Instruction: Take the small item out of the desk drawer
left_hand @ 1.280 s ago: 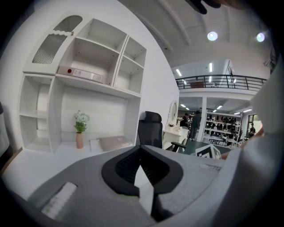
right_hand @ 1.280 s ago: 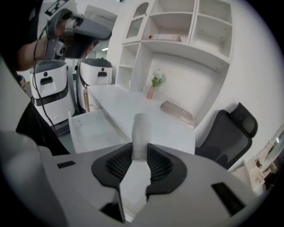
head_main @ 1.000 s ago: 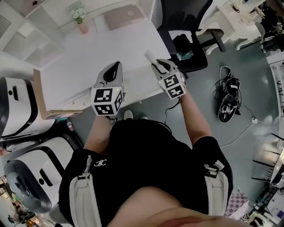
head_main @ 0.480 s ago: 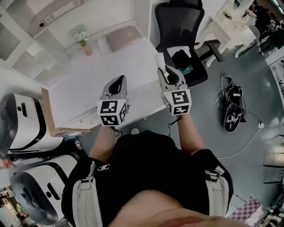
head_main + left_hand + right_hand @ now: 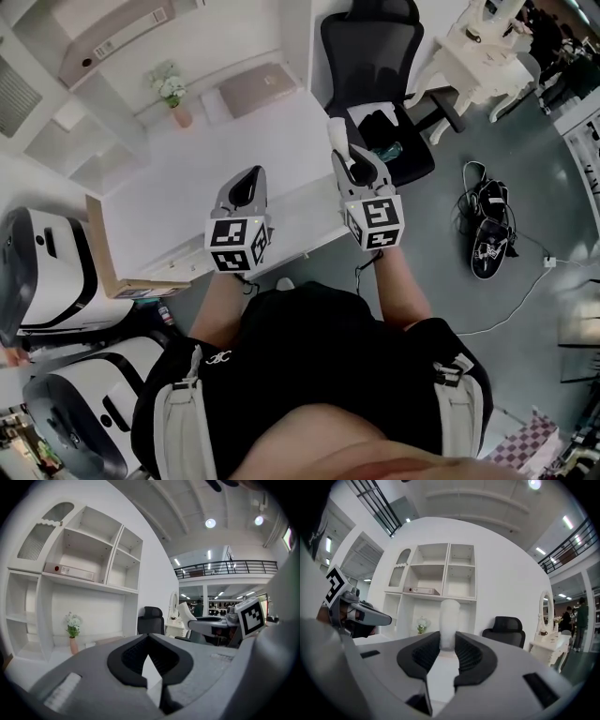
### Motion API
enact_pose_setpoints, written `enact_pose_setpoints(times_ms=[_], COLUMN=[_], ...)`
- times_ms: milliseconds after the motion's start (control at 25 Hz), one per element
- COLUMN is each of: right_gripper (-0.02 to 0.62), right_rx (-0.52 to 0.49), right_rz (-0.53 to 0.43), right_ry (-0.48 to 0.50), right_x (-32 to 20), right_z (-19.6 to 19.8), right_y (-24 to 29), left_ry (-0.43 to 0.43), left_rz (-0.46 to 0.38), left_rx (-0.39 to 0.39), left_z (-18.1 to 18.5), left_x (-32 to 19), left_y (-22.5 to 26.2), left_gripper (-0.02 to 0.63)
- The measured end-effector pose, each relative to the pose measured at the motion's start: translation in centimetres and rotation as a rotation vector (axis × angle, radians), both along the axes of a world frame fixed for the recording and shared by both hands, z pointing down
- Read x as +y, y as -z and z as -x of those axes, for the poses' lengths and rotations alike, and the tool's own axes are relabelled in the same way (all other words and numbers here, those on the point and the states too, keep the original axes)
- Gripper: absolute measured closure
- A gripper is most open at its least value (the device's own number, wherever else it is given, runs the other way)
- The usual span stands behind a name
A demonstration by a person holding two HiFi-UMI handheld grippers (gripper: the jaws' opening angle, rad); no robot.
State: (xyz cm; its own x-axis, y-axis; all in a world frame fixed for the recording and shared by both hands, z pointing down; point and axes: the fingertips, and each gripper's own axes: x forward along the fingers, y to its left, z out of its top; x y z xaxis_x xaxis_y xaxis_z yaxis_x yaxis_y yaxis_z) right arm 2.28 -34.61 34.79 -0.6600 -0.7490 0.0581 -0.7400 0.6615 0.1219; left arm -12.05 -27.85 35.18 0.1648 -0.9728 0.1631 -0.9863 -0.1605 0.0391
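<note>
Aloft over the white desk [image 5: 206, 178], fingers of the right gripper [image 5: 343, 152] clamp the small white item [image 5: 336, 128], its top poking out. Left gripper [image 5: 250, 175], beside it: fingers together, empty. Far left, a vase [image 5: 181, 117] holds flowers [image 5: 169, 86].

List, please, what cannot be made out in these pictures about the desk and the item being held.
- Drawer: head view, hidden under the desk top; open or shut unknown.
- White item in the right claw: right gripper view, blurred and featureless; its kind is unclear.
- Box label: left gripper view, too small to read.
</note>
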Motion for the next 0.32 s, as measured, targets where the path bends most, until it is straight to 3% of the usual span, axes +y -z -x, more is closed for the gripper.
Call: enact_pose_setpoints(times_ms=[320], right_gripper=[0.499], right_rx=[-0.009], right_rz=[0.012], right_ry=[0.011], right_x=[-0.12], right_z=[0.55], right_y=[-0.5], left_ry=[-0.006], left_rz=[-0.002], left_rx=[0.001], left_z=[0.17], left_x=[-0.43], left_y=[-0.05], left_gripper=[0.592])
